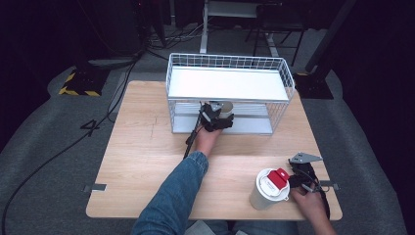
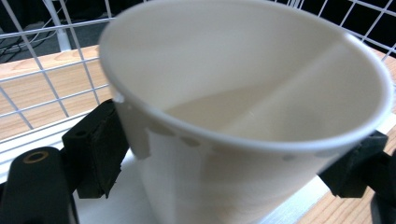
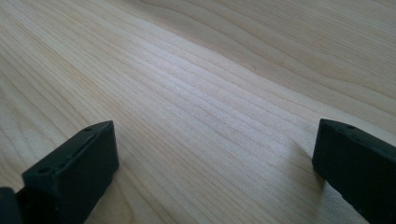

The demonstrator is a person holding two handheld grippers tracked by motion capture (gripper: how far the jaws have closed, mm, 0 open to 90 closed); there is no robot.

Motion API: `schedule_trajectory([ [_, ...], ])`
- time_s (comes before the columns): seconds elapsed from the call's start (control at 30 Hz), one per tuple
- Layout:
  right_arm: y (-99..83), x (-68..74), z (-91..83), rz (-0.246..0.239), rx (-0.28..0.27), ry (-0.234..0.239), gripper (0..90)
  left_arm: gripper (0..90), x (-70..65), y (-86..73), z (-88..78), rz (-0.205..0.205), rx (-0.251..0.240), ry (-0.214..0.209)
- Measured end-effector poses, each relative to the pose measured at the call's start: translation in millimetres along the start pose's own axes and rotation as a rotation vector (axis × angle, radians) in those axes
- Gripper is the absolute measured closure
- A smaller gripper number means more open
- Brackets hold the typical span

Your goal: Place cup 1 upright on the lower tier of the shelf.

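The left gripper (image 1: 221, 116) reaches into the wire rack's (image 1: 286, 78) lower shelf, jaws apart around an upright paper cup (image 2: 243, 116), while the right gripper (image 1: 298, 182) rests open on the worktop (image 1: 142, 147).

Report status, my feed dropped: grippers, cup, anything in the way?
Left gripper in rack, lower shelf. Cup between fingers, grip unclear. Right gripper open, low over table. Nothing blocking.
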State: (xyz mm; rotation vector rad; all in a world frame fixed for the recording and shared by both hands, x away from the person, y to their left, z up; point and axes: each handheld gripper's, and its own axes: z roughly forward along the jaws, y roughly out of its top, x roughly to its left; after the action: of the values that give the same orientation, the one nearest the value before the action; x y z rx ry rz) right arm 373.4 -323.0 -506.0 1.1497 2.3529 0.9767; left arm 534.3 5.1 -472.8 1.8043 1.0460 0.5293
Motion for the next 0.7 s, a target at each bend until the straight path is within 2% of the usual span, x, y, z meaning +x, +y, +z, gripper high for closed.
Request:
schedule_trajectory([
  [0.17, 0.0, 0.0, 0.0, 0.0, 0.0, 0.0, 0.5, 13.5, 1.5, 0.7, -9.2, 0.014, -0.003, -0.012],
  [0.27, 0.0, -0.1, 0.0, -0.001, 0.0, 0.0, 0.5, 12.1, 1.9, 1.0, -17.9, 0.008, -0.016, -0.026],
  [0.37, 0.0, -0.1, 0.0, 0.0, 0.0, 0.0, 0.5, 10.7, -0.5, 0.6, -27.0, -0.004, -0.034, -0.057],
  [0.47, 0.0, -0.1, 0.0, 0.0, 0.0, 0.0, 0.6, 9.6, -1.1, 0.5, -34.4, 0.005, -0.016, -0.064],
  [0.53, 0.0, -0.1, 0.0, 0.0, 0.0, 0.0, 0.5, 7.7, -0.7, -1.3, -38.6, -0.013, -0.005, -0.076],
  [0.7, 0.0, -0.1, 0.1, 0.0, 0.0, 0.0, 0.6, 7.8, -0.2, -8.0, -52.3, 0.002, -0.012, -0.083],
])
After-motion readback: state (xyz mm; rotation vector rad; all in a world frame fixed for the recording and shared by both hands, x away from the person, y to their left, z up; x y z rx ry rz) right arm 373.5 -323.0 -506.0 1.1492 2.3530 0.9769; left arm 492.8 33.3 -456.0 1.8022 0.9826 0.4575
